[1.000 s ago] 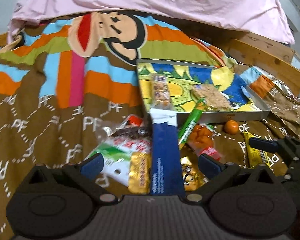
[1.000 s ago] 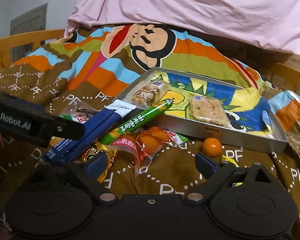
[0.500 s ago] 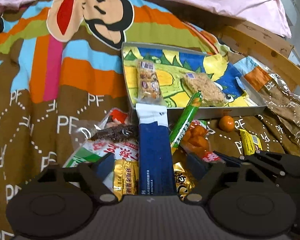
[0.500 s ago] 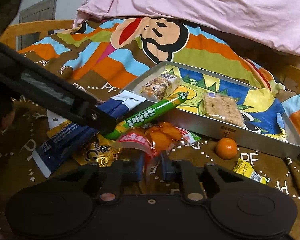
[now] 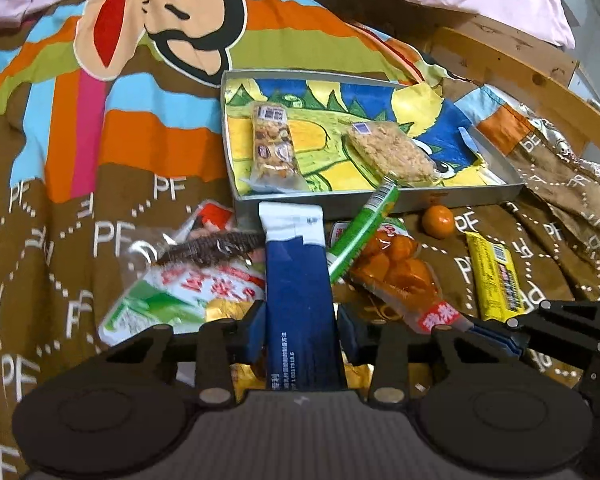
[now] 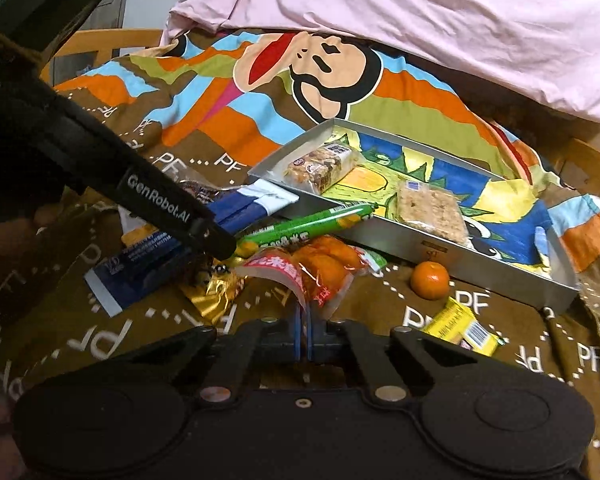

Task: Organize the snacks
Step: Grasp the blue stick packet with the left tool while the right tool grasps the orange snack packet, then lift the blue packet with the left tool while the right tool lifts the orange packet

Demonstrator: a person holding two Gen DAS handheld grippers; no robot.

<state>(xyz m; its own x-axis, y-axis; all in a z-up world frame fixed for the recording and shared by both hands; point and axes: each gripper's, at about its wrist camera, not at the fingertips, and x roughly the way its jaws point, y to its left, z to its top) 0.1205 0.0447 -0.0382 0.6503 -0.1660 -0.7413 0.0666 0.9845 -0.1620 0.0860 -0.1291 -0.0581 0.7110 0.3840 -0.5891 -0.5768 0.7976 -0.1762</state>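
Observation:
A metal tray [image 5: 460, 198] [image 6: 500, 264] with a cartoon lining lies on the bedspread and holds a nut bar [image 5: 272, 148] [image 6: 320, 166] and a rice cracker [image 5: 392, 156] [image 6: 432, 210]. My left gripper [image 5: 300, 332] is shut on a long blue packet [image 5: 296, 280] [image 6: 148, 264] that points at the tray. My right gripper [image 6: 306, 336] is shut on the edge of an orange snack bag [image 6: 316, 264] [image 5: 400, 276]. A green sausage stick [image 5: 364, 228] [image 6: 308, 226] leans over the tray's near rim.
A small orange [image 5: 438, 220] [image 6: 430, 280] and a yellow bar [image 5: 496, 276] [image 6: 460, 326] lie in front of the tray. A green-and-white packet [image 5: 180, 292], a dark wafer pack [image 5: 208, 246] and gold wrappers [image 6: 212, 292] lie at left. A wooden bed rail [image 5: 520, 68] runs behind.
My left gripper's fingers have closed from wide open onto the blue packet. My right gripper has closed onto the orange snack bag's edge and the bag has lifted slightly.

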